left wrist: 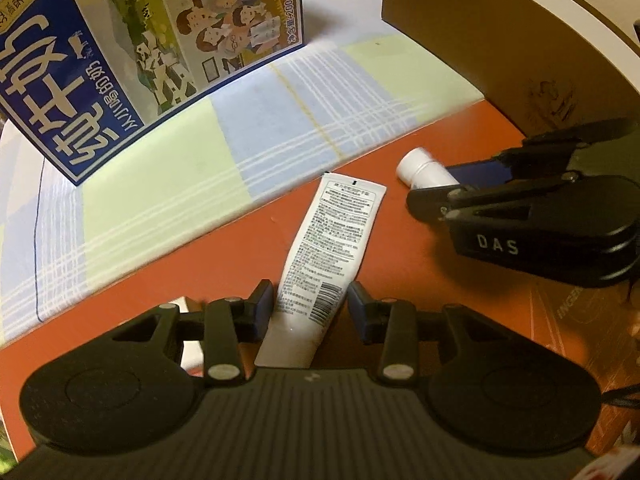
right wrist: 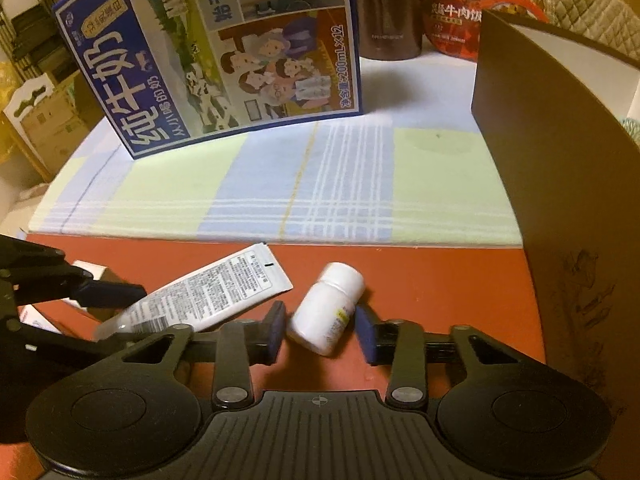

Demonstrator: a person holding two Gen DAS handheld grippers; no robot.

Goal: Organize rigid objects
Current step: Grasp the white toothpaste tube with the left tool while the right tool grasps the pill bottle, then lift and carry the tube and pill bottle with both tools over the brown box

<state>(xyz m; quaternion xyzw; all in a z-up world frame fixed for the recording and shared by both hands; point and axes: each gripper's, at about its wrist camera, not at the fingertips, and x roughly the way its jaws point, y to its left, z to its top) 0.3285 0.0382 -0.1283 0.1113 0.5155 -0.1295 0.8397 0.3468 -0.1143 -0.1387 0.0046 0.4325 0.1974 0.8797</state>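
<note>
The right wrist view alone shows a brown flask (right wrist: 387, 12) and a red bowl (right wrist: 472, 16) at the far end of the bench (right wrist: 440, 280), behind the milk carton (right wrist: 216, 56). The left claw (left wrist: 308, 306) straddles the white tube (left wrist: 320, 264), pads just beside it, not clearly pressing. The right claw (right wrist: 320, 330) is closed on the white pill bottle (right wrist: 326, 308), which lies on its side on the red surface. A brown board (right wrist: 560, 184) walls the right side; a checked cloth (right wrist: 280, 184) lies open between carton and board.
</note>
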